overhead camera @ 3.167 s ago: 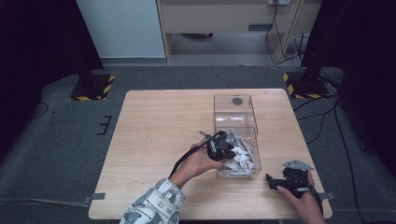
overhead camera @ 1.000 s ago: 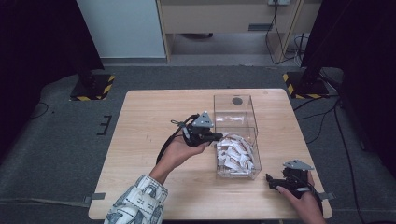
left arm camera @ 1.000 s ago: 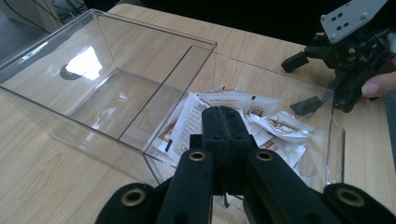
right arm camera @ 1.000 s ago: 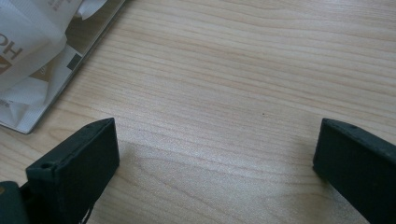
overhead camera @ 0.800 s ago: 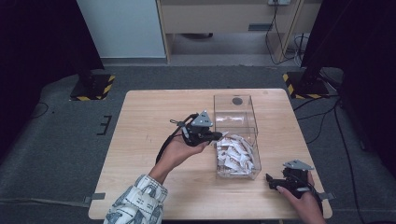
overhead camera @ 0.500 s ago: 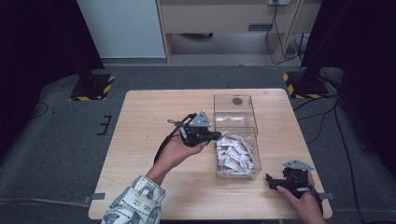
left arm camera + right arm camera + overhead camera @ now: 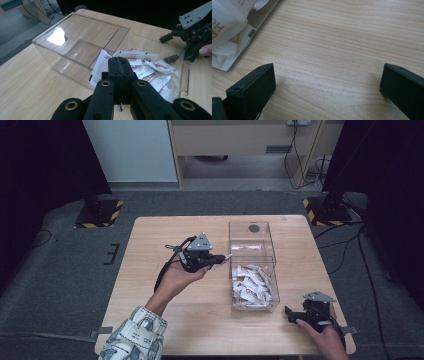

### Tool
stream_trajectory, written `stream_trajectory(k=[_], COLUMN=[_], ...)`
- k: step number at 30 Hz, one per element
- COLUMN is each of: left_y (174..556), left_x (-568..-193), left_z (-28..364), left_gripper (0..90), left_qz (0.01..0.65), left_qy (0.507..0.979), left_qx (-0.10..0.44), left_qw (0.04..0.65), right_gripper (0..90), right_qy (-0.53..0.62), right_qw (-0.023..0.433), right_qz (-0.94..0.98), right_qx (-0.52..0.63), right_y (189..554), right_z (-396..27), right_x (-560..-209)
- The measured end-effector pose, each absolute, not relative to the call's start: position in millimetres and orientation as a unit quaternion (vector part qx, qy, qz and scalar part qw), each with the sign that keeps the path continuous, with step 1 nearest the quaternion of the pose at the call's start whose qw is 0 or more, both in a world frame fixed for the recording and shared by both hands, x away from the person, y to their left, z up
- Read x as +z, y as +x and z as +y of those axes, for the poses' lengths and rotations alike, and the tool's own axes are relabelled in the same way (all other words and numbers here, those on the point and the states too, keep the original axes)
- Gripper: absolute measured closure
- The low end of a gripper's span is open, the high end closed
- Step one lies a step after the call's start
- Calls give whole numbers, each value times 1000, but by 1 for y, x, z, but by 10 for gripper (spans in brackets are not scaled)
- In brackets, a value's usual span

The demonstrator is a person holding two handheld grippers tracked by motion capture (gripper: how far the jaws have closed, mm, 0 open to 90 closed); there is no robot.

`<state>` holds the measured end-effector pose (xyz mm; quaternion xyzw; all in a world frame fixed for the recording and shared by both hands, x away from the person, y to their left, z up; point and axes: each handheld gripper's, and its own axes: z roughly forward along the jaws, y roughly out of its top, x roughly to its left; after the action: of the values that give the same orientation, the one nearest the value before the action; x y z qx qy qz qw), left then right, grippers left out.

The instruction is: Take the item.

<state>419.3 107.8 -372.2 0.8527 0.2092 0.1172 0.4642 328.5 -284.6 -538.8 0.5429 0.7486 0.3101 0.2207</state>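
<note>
Left gripper [image 7: 216, 260] now farther left, fingers clamping flat, perhaps paper, sachet [image 7: 100, 67].

The left gripper [image 7: 212, 260] holds a white packet [image 7: 226, 256] just beside the clear box [image 7: 252, 265]; the right gripper [image 7: 300, 312] rests on the surface [image 7: 150, 245].

Left gripper [image 7: 223, 260] clamped shut, held level – right gripper [image 7: 291, 316] gapes wide, low.
</note>
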Motion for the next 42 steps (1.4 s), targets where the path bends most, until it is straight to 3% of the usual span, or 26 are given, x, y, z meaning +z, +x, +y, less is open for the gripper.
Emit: stream_trajectory(k=[18, 42], left_y=[440, 460], left_x=[-382, -409], left_z=[137, 143], left_gripper=[897, 897], left_qz=[244, 266], left_qy=[849, 852], left_qx=[136, 136], left_qw=[448, 429], right_gripper=[6, 6], right_qy=[543, 542], right_qw=[221, 219], right_qz=[749, 750], right_qx=[310, 309], right_y=[329, 328], right_z=[-285, -285], right_x=[-539, -539])
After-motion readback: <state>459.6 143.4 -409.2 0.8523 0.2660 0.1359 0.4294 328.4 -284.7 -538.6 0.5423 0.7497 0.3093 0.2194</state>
